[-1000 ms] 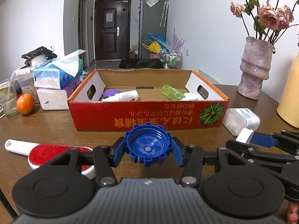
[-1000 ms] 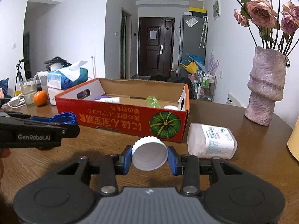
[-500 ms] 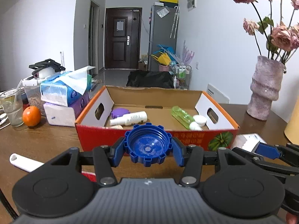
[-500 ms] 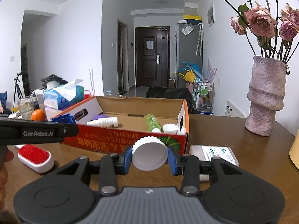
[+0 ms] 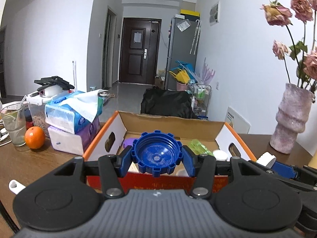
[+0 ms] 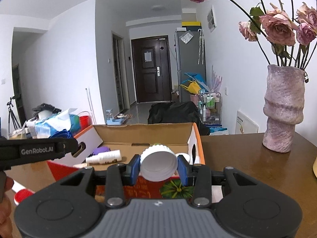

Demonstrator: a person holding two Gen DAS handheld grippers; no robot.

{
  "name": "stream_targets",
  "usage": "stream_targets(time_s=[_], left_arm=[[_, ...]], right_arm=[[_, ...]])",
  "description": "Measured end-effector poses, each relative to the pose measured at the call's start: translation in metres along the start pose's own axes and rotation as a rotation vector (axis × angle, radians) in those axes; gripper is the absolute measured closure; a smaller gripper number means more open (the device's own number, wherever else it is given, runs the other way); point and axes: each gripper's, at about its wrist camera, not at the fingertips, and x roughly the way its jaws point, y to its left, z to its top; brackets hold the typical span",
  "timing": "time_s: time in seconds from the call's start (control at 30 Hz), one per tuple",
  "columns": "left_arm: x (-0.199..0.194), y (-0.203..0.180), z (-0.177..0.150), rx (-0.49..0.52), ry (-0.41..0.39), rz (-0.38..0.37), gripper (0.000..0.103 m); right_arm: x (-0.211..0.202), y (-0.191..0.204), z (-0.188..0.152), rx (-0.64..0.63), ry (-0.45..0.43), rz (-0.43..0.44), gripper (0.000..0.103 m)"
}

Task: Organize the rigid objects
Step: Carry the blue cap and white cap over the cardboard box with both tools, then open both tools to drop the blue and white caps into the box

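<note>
Left gripper [image 5: 157, 157]: clamped on blue cap [image 5: 157, 154], pads pressed on both sides; hollow side of the cap is turned to the camera.
Right gripper [image 6: 158, 167]: clamped on white cap [image 6: 158, 165], gripped by the ribbed edge, hollow side to the camera, tilted a little.
Blue cap location: held in the air, seen in line with the near wall of the cardboard box [image 5: 174, 123], over its open top.
White cap location: held in the air, seen against the box's near wall at its right end.
Box: open-topped, red printed front, orange rim, set on brown table [image 6: 237, 154].
Box contents: white bottle [image 6: 104, 156] lying on its side, purple item [image 6: 101, 150], green bottle [image 5: 198, 146], small white jar [image 5: 220, 154]; all lying on the box floor.
Left of box: tissue packs [image 5: 73, 115] stacked, orange [image 5: 34, 137] just beside a glass [image 5: 13, 125].
Right of box: pink vase [image 6: 283, 109] with dried roses, well apart from the box.
Near edge of the table: red-and-white brush [image 6: 21, 195], partly hidden behind the left gripper.
Cross view: right gripper's tip with the white cap is seen at the right of the left wrist view.
</note>
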Motion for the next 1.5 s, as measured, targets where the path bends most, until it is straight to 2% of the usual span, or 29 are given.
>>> stream_targets(time_s=[0.83,1.5], left_arm=[[0.059,0.01,0.025,-0.039,-0.011,0.051,0.049],[0.112,0.013,0.019,0.017,0.058,0.09,0.049]], right_arm=[[0.068,0.016,0.016,0.002,0.017,-0.035,0.064],[0.11,0.016,0.015,-0.028,0.06,-0.069,0.064]])
